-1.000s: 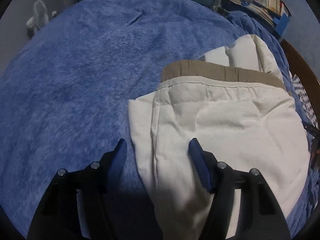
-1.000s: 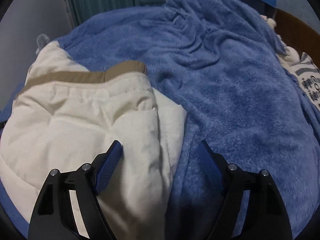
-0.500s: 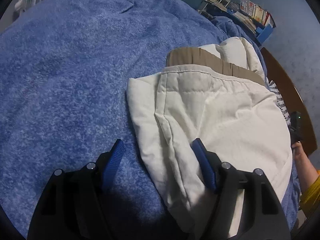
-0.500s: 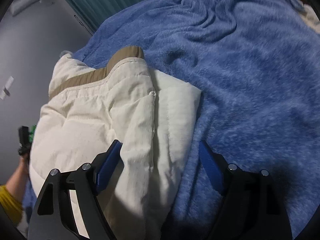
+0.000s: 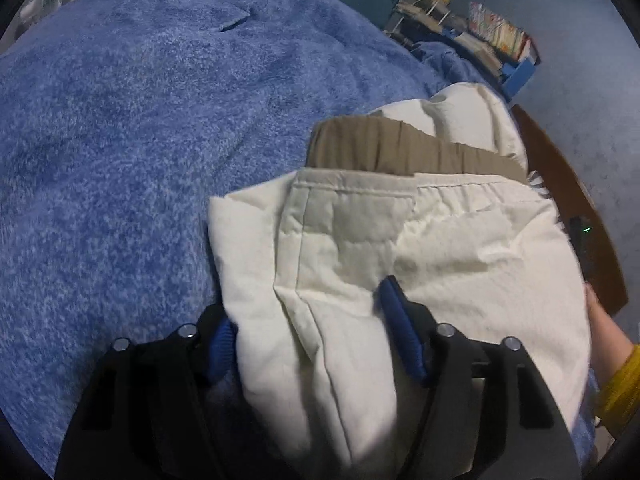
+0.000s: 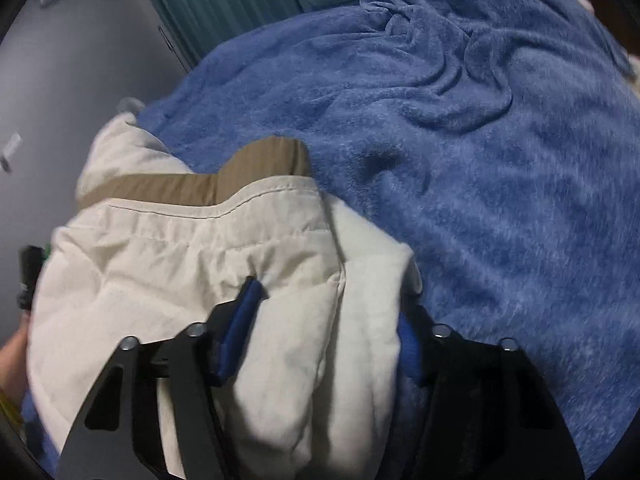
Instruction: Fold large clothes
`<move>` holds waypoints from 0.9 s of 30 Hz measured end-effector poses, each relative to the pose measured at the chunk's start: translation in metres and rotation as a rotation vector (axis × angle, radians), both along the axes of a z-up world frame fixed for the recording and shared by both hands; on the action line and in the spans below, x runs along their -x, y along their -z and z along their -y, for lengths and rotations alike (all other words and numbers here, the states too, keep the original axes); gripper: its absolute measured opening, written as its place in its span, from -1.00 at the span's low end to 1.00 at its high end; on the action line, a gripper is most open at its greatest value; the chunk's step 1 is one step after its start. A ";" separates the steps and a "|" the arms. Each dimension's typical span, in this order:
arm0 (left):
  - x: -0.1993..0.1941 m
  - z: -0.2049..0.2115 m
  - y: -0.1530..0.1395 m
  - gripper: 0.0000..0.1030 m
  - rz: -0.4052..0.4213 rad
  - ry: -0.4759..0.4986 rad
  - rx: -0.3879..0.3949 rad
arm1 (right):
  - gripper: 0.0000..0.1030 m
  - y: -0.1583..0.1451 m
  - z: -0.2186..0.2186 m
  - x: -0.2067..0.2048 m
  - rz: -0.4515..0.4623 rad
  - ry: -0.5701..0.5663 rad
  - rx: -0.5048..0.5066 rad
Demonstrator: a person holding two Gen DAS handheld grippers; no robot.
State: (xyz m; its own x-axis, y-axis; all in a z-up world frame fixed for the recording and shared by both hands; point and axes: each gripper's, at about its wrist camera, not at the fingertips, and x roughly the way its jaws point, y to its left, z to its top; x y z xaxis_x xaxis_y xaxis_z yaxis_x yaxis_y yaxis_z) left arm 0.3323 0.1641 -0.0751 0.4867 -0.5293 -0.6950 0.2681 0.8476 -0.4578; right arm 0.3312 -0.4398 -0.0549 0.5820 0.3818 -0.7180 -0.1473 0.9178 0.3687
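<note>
A folded cream garment [image 5: 460, 264] with a tan band [image 5: 400, 148] lies on a blue fleece blanket [image 5: 120, 160]. My left gripper [image 5: 308, 308] straddles the garment's near left edge. Its jaws are closing, with bunched fabric filling the gap and both blue pads touching it. In the right wrist view the same garment [image 6: 180, 280] lies at the lower left. My right gripper [image 6: 328, 304] straddles its near right edge. Those jaws are closing too, with cloth between the pads; the right pad is partly hidden by the fabric.
The blanket [image 6: 500, 200] spreads wide and rumpled to the right and back. A wooden bed edge [image 5: 568, 200] and a cluttered shelf [image 5: 500, 40] lie at the right. A hand [image 5: 604, 328] in a yellow sleeve shows at the right rim. Teal curtains [image 6: 224, 4] hang behind.
Both grippers moved down and forward onto the garment's near corners and narrowed. Earlier the fingers hung above the cloth; now the fabric bunches between the pads.
</note>
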 end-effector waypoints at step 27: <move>0.141 0.002 -0.134 -0.86 0.270 0.083 0.078 | -0.86 -0.137 -0.024 0.166 0.434 -0.002 0.080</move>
State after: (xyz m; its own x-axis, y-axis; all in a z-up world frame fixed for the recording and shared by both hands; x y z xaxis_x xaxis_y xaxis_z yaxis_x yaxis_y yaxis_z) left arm 0.1916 0.1626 0.0585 0.6011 -0.6220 -0.5017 0.4563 0.7826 -0.4235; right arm 0.1651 -0.4158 0.0817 0.8355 0.3363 -0.4346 -0.2748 0.9405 0.1997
